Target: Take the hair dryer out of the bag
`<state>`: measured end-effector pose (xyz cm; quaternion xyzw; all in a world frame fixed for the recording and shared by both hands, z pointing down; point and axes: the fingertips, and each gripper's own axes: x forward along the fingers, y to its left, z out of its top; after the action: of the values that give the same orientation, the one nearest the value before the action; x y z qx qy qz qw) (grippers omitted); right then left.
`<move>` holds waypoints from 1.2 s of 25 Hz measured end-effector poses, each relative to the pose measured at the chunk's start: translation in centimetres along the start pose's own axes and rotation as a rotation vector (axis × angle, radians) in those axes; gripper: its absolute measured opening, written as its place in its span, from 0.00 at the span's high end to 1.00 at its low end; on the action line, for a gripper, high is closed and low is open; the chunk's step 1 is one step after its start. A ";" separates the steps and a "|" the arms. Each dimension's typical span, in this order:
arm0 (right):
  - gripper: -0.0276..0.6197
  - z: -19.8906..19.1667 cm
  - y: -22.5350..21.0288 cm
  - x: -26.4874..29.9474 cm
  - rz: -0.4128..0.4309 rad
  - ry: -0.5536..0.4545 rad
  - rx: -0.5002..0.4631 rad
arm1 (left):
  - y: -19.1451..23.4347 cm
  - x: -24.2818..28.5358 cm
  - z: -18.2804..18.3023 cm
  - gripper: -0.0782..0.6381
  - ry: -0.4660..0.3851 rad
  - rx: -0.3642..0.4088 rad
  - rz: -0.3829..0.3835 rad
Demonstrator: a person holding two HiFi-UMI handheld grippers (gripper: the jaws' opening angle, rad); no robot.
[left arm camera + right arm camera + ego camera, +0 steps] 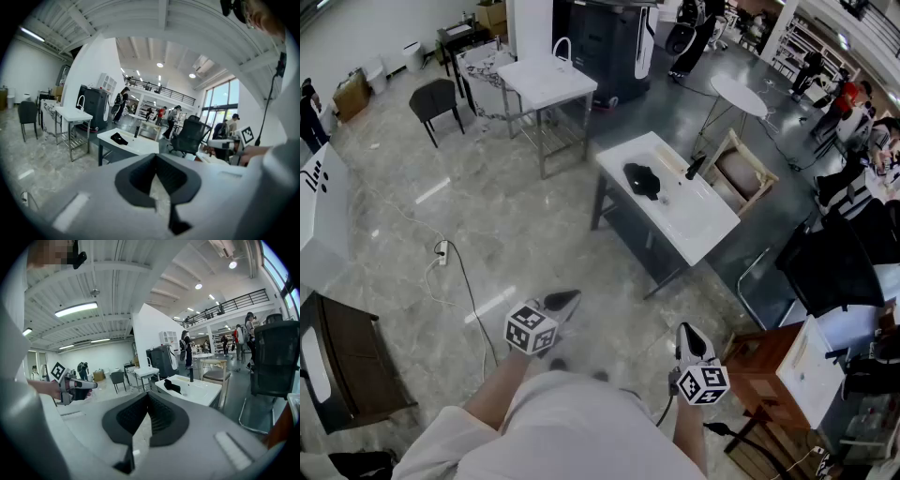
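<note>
The left tongs [566, 301] and right tongs [688, 334] are closed and empty, well short of the white bench [698, 225]. Open floor [534, 244] lies between. The black bag [642, 180] sits near the bench's far end.

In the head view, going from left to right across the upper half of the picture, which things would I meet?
Dark chair → small white table → black bag on the long white table → wooden chair.

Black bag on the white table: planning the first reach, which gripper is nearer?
Left, slightly. The left gripper is farther forward toward the black bag; the right gripper sits back. Both are far short.
</note>
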<state>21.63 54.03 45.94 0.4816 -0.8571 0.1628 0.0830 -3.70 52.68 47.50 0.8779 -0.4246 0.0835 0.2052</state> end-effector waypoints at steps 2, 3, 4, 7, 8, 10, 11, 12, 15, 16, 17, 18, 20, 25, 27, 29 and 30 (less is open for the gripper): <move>0.95 0.3 0.5 0.1 0.004 -0.001 -0.002 | 0.2 -0.3 0.2 0.89 -0.001 0.000 -0.003; 0.95 0.3 0.7 0.2 0.005 -0.001 -0.002 | 0.2 -0.4 0.3 0.89 -0.001 0.000 -0.004; 0.95 0.3 0.8 0.2 0.006 -0.001 -0.002 | 0.2 -0.5 0.3 0.89 0.000 0.001 -0.005; 0.95 0.1 1.1 0.1 0.008 -0.001 -0.005 | 0.1 -0.5 0.0 0.89 0.002 0.004 -0.011; 0.95 0.1 1.2 0.1 0.008 -0.001 -0.006 | 0.1 -0.5 -0.1 0.89 0.002 0.005 -0.013; 0.95 -0.1 1.5 0.0 0.008 -0.001 -0.005 | 0.1 -0.7 -0.4 0.89 0.005 0.006 -0.017; 0.95 -0.1 1.7 0.0 0.006 -0.002 -0.003 | 0.1 -0.8 -0.4 0.89 0.007 0.006 -0.019; 0.95 -0.1 1.8 0.0 0.005 -0.003 0.000 | 0.1 -0.9 -0.5 0.89 0.009 0.007 -0.022; 0.95 -0.2 2.3 0.0 0.001 -0.004 0.012 | 0.3 -1.2 -0.8 0.89 0.018 0.006 -0.028; 0.95 -0.2 2.5 0.0 -0.001 -0.004 0.018 | 0.5 -1.4 -0.8 0.89 0.021 0.005 -0.031; 0.95 -0.3 2.7 0.0 -0.003 -0.003 0.022 | 0.6 -1.6 -0.9 0.89 0.024 0.005 -0.034; 0.95 -0.4 3.0 0.0 -0.007 -0.001 0.026 | 0.7 -1.8 -1.0 0.89 0.026 0.005 -0.037; 0.95 -0.8 3.5 -0.1 -0.019 0.003 0.030 | 1.1 -2.2 -1.4 0.89 0.030 0.004 -0.042; 0.95 -2.0 4.9 -0.1 -0.060 0.010 0.051 | 2.1 -3.1 -2.1 0.89 0.040 0.001 -0.064; 0.95 -2.4 5.5 -0.1 -0.074 0.011 0.058 | 2.6 -3.3 -2.6 0.89 0.048 0.004 -0.073; 0.95 -2.9 6.1 -0.1 -0.083 0.012 0.066 | 2.9 -3.6 -3.1 0.89 0.056 0.007 -0.082; 0.95 -3.2 6.5 -0.2 -0.087 0.012 0.069 | 3.0 -3.8 -3.3 0.89 0.059 0.008 -0.086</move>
<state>16.16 58.44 47.55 0.5199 -0.8288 0.1915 0.0786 -8.31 55.14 50.11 0.8933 -0.3801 0.1021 0.2172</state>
